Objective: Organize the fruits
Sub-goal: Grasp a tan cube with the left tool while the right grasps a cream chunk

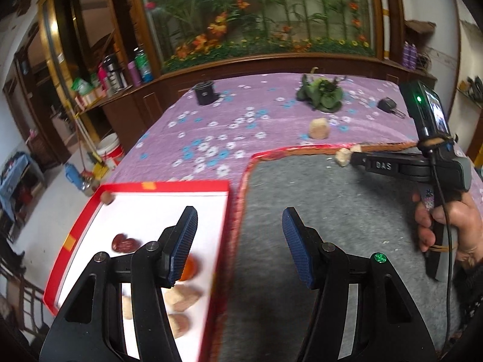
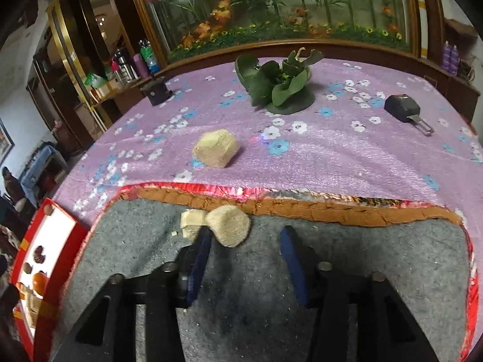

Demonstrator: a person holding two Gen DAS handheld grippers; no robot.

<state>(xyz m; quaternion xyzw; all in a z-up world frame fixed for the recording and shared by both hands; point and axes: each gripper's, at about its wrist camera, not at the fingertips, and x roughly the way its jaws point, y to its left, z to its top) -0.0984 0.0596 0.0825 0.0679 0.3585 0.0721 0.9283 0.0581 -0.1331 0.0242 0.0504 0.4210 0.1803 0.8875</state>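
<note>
A red-rimmed white tray [image 1: 169,185] at the left holds a red date [image 1: 125,242], an orange fruit [image 1: 190,267] and several pale chunks [image 1: 182,297]. My left gripper [image 1: 240,223] is open and empty, straddling the tray's right edge and the grey mat [image 1: 332,211]. My right gripper [image 2: 246,238] is open over the mat's far edge. Two pale chunks [image 2: 231,224] lie by its left finger, the larger just inside it. Another pale chunk [image 2: 215,147] lies on the purple cloth beyond. The right gripper [image 1: 347,155] also shows in the left wrist view, touching a chunk.
The purple flowered cloth [image 2: 332,150] covers the table. On it stand a green leafy ornament [image 2: 277,86], a black cup [image 2: 155,90] and a black car key [image 2: 406,111]. A wooden cabinet with bottles [image 1: 120,75] is at the left, beyond the table edge.
</note>
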